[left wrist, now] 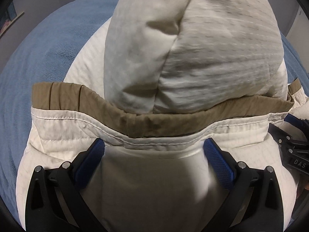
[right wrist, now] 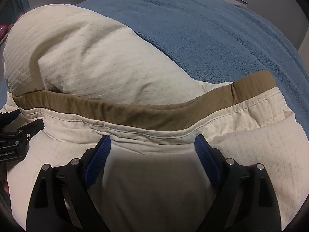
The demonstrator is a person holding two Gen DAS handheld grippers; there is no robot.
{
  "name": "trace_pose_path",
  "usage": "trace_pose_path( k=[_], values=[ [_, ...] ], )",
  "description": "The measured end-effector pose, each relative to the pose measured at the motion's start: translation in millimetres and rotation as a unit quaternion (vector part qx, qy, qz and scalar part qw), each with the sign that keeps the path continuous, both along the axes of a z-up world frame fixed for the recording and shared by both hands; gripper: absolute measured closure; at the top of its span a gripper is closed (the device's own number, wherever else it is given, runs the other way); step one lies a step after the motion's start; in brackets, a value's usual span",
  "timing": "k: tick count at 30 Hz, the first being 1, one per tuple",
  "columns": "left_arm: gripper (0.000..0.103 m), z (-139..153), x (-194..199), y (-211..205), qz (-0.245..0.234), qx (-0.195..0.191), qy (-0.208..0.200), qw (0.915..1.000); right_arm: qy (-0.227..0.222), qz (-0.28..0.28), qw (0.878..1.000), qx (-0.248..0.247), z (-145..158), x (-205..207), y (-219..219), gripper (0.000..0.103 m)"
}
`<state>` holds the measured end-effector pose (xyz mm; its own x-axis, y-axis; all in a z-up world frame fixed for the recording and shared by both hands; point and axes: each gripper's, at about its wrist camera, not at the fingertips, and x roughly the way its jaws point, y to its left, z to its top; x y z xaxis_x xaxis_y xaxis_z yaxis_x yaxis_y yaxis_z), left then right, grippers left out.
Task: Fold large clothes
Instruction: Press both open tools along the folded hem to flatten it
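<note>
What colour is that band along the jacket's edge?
Tan band, clearest in the right wrist view.

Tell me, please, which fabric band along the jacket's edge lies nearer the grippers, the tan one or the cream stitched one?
The cream stitched band; the tan band lies beyond it.

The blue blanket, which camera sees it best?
The right wrist view. There the blanket fills the whole upper right, all the way to its far edge. In the left wrist view the cream jacket covers the middle, so the blanket mostly shows on the left.
</note>
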<state>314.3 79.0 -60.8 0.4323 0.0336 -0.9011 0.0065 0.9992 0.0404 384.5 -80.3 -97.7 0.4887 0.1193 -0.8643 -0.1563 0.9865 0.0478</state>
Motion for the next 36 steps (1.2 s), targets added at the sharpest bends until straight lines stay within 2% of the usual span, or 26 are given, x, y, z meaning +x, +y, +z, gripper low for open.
trace_pose_path(
  k=[5,16,20,24,28,32,36],
  values=[
    [0.005,-1,8,6,0.0,0.0,-0.005,1.0,-0.005,-0.001,1.0,0.0,-4,2,-2,0.019],
    [0.005,-4,-11,-5,0.002,0.003,-0.015,0.9999,-0.018,-0.001,1.0,0.005,-8,-4,-6,0.019],
    [0.005,7,-28,-7,-0.004,0.01,-0.025,0.9996,-0.043,-0.001,0.999,0.01,-1,-19,-9,0.019],
    [0.005,37,-72,0,-0.034,0.023,-0.034,0.9986,-0.074,0.035,0.996,0.033,22,-59,-28,0.019],
    [0.006,51,-131,15,-0.079,0.026,-0.022,0.9963,-0.115,0.082,0.99,0.018,36,-120,-63,0.019],
    [0.006,34,-169,33,-0.104,0.044,-0.022,0.9934,-0.12,0.097,0.988,-0.025,24,-163,-96,0.019],
    [0.005,21,-171,46,-0.086,0.002,-0.038,0.9956,-0.133,0.085,0.987,0.006,5,-183,-120,0.019]
  ],
)
